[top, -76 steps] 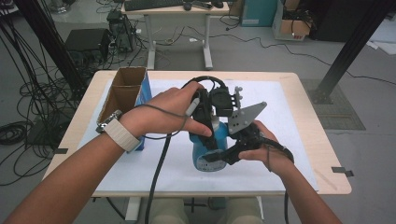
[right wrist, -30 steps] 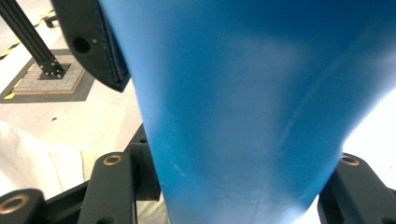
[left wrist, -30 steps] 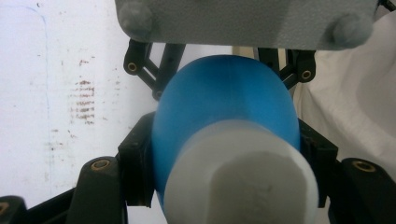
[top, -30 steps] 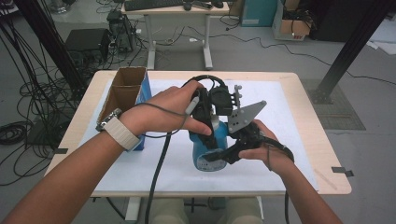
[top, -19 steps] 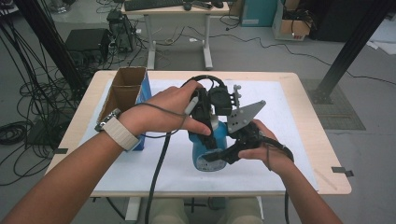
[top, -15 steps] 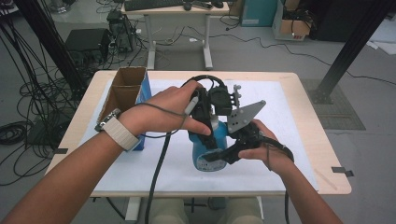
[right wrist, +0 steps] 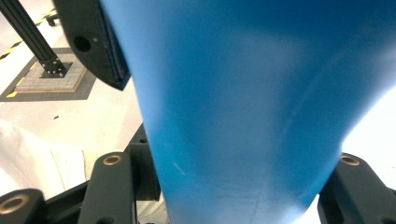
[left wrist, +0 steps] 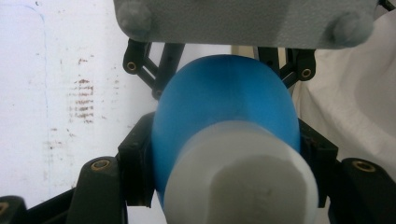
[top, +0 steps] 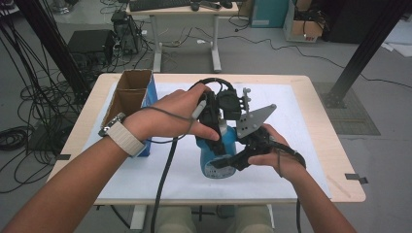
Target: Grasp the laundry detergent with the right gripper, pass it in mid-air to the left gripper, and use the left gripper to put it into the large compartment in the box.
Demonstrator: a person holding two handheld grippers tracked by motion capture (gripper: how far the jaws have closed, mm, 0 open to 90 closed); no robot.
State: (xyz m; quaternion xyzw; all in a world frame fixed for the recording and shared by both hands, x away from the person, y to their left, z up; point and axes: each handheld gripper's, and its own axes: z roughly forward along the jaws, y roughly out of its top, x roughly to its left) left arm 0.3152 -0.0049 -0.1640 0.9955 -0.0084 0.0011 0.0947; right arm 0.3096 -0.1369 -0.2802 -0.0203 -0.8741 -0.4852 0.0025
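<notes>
A blue bottle (top: 214,158) with a white cap stands on the white sheet at the middle of the table. My left gripper (top: 217,114) comes down over its top, shut on its upper part. In the left gripper view the white cap (left wrist: 240,179) and blue shoulder (left wrist: 224,98) sit between the two black jaws of the left gripper (left wrist: 224,158), which press on both sides. My right gripper (top: 234,158) is shut on the bottle's lower body from the right. In the right gripper view the blue bottle wall (right wrist: 243,93) rises between the right gripper (right wrist: 238,186) jaws.
An open cardboard box (top: 128,92) with a blue side stands at the table's left. The white sheet (top: 296,121) covers most of the wooden tabletop (top: 335,160). Cables trail from both grippers toward the front edge. A desk and black posts stand beyond the table.
</notes>
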